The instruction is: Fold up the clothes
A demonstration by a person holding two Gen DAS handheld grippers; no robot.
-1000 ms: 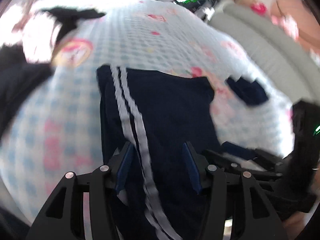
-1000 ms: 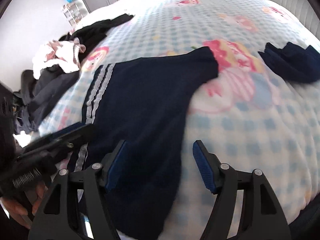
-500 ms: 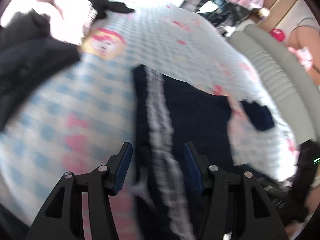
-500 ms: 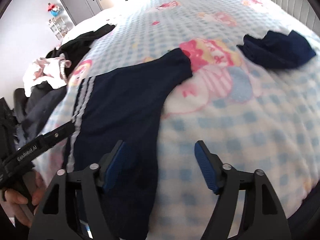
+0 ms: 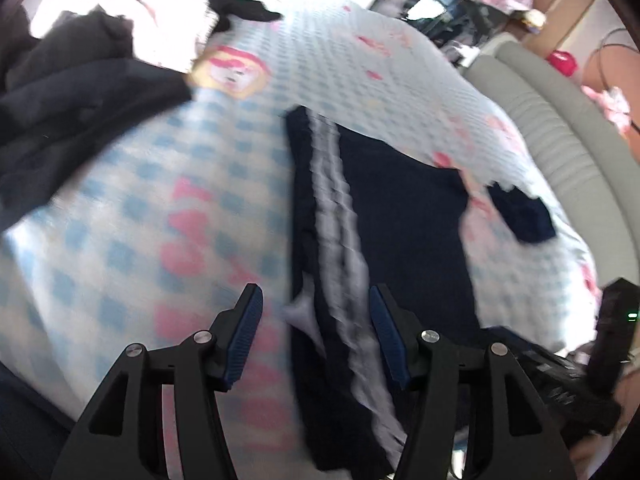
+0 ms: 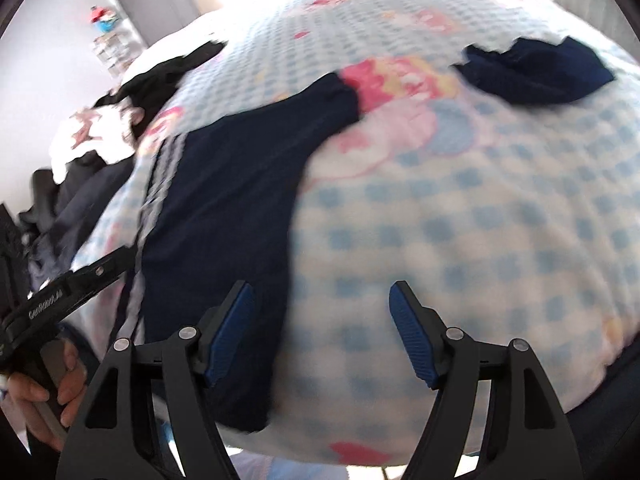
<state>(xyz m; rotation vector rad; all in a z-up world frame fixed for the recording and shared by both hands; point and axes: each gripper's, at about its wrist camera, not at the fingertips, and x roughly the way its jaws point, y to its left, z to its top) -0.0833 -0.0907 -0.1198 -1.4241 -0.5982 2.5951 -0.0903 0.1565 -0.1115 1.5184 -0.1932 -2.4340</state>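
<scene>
Both tongs, left and right, spread empty over navy white-striped trousers; a hem grab may snag the checked bedsheet.

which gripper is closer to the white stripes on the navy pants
Left. The left gripper is open right over the white stripes. The right gripper is open at the opposite edge of the navy pants, over the checked blanket.

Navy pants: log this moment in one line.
navy pants flat on checked blanket | left claw open | right claw open | nothing gripped
</scene>
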